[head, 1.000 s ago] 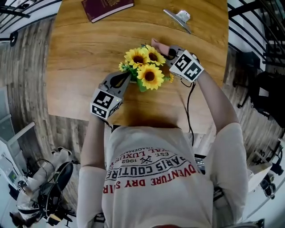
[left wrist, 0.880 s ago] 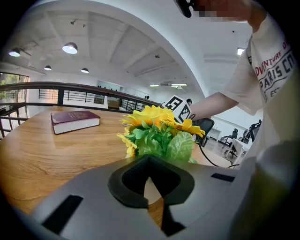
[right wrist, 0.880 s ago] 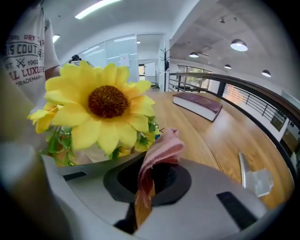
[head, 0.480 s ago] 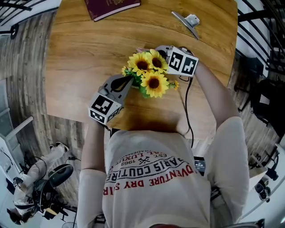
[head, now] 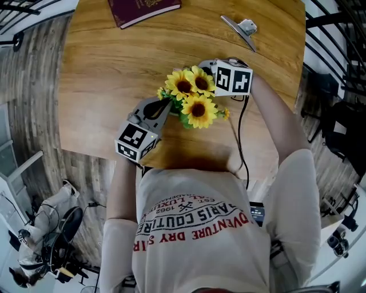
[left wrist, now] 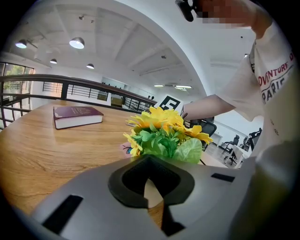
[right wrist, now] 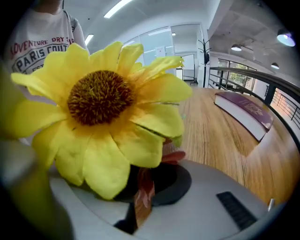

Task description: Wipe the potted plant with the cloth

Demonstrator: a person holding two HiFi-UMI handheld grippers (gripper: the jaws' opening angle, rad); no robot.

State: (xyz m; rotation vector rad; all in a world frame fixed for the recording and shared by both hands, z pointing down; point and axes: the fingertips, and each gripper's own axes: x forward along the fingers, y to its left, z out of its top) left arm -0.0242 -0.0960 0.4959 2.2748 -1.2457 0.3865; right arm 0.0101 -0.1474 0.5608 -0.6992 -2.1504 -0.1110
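Firmly pinched a sliver of pink cloth [right wrist: 143, 197] in the right gripper [head: 207, 66], close against one potted plant [head: 191, 97] of three sunflowers [head: 198, 109] on the table [head: 103, 68]. Held the left gripper [head: 164, 104] shut, empty, at its leaves [left wrist: 159, 143]. Beyond, counted one book [head: 143, 8], one metal clip [head: 243, 28]. Could not see the pot.

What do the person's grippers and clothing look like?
Left gripper and right gripper: smooth grey shells, dark-lined opening behind the jaws, each carrying a white cube with black square markers. A black cable trails from the right one. The person wears a white short-sleeved T-shirt with red and dark lettering.
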